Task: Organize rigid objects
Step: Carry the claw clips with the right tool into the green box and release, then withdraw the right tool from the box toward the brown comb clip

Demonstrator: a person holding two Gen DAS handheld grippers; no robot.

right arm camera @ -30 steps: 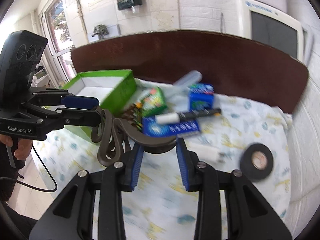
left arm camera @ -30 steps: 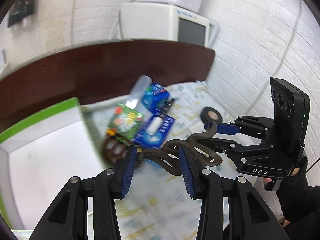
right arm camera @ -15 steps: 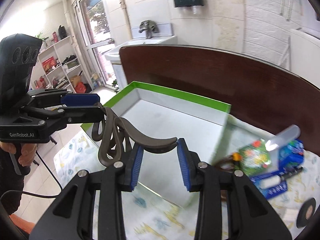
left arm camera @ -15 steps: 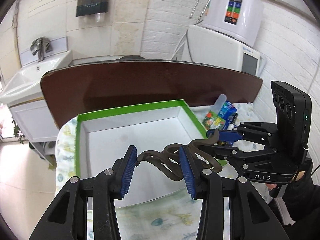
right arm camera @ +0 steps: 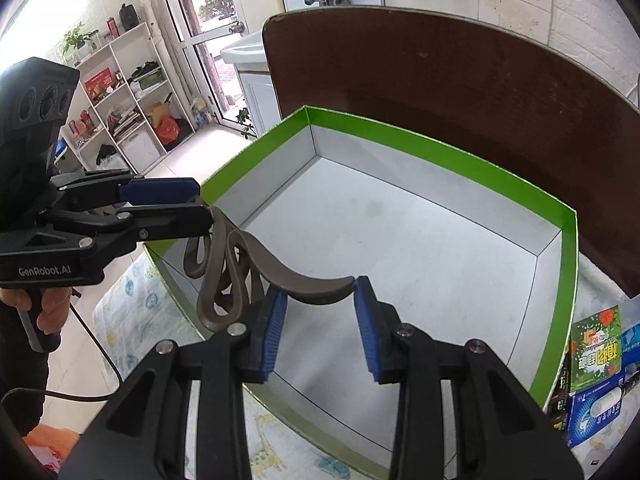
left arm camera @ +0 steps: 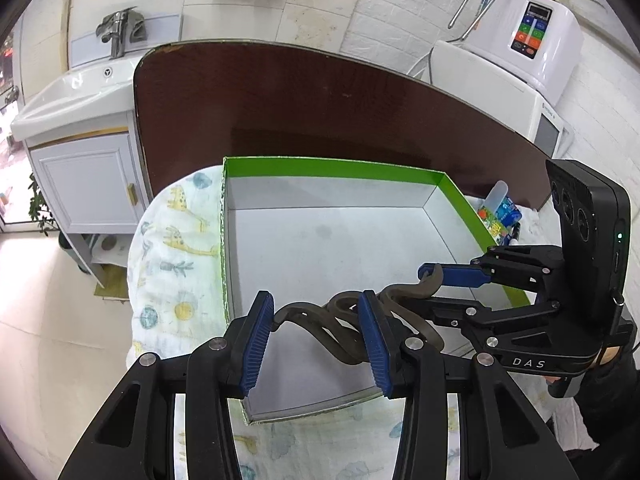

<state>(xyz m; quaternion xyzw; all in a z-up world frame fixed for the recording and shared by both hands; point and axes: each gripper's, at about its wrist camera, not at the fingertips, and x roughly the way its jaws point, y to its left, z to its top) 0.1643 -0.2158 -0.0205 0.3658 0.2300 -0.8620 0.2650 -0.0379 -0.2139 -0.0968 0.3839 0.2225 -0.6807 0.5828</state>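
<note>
white brick wall (left arm camera: 400,8), washbasin cabinet (left arm camera: 88,184), open shelving (right arm camera: 116,92)

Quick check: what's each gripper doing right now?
Left gripper: shut on the brown wavy piece.
Right gripper: shut on the same piece's other end.

Count: two tools, one curved piece, one box, a small cluster of packets.

Two tools show, the left tool (left arm camera: 316,336) and the right tool (right arm camera: 320,320), with one brown curved metal piece (right arm camera: 256,264) between them. One green-rimmed box (left arm camera: 332,168) sits on one patterned cloth (left arm camera: 176,240) over one dark surface (left arm camera: 320,112). Beside the box lie one green packet (right arm camera: 596,344), at least two blue packets (right arm camera: 596,416) and one translucent tube (left arm camera: 496,196); the rest of the cluster is too hidden to count.
</note>
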